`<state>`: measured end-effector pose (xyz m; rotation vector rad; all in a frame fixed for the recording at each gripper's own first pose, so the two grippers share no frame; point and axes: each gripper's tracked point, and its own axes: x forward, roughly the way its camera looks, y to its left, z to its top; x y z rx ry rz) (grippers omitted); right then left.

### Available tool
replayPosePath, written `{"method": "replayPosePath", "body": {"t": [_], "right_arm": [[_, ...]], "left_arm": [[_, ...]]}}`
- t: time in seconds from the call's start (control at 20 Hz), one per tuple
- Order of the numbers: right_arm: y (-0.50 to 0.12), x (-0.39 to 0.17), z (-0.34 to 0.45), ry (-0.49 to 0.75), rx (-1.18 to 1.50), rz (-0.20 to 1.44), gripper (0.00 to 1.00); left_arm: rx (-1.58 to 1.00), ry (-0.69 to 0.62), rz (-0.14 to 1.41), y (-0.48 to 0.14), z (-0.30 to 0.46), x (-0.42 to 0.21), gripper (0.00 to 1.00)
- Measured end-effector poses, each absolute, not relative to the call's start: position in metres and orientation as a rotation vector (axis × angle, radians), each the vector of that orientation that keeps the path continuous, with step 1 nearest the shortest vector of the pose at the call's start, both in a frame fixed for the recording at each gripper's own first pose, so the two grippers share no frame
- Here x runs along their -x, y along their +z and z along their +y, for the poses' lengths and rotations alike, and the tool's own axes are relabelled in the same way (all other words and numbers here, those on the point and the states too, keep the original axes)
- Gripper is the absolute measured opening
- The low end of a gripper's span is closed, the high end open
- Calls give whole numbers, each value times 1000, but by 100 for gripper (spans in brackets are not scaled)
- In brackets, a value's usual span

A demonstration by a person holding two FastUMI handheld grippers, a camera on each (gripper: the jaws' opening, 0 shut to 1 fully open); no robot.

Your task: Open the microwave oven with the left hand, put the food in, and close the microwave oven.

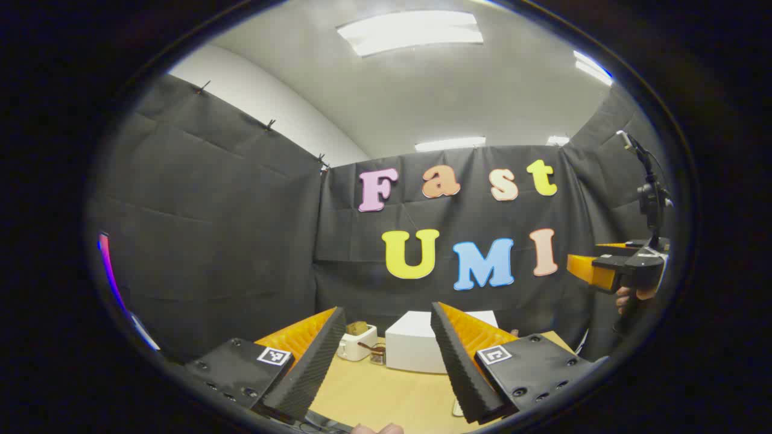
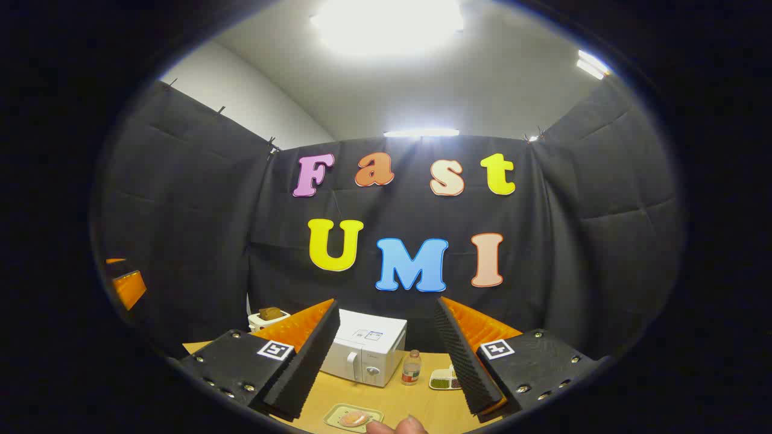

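**Nothing legible on my feeds**

From the right gripper view I see a label on top of the microwave oven (image 2: 368, 352), far too small for me to read. The bottle (image 2: 411, 367) beside it wears a label I cannot make out either. Square black-and-white markers sit on the left gripper (image 1: 386, 361) and right gripper (image 2: 386, 355); they carry patterns, no words.

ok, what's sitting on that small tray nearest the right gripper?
The tray holds one pale orange piece of food. A fingertip covers the tray's near right corner, so anything there is hidden.
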<state>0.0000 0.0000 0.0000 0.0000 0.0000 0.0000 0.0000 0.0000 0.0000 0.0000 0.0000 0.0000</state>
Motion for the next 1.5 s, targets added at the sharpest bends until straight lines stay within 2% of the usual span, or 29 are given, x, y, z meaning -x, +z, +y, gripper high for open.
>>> {"method": "replayPosePath", "body": {"t": [0.95,1.5], "right_arm": [[-21,-13,-9,4,-4,15,96],[-40,-28,-66,-33,-52,46,96]], "left_arm": [[7,5,20,-11,-4,-14,94],[8,-80,85,-58,-82,-64,94]]}}
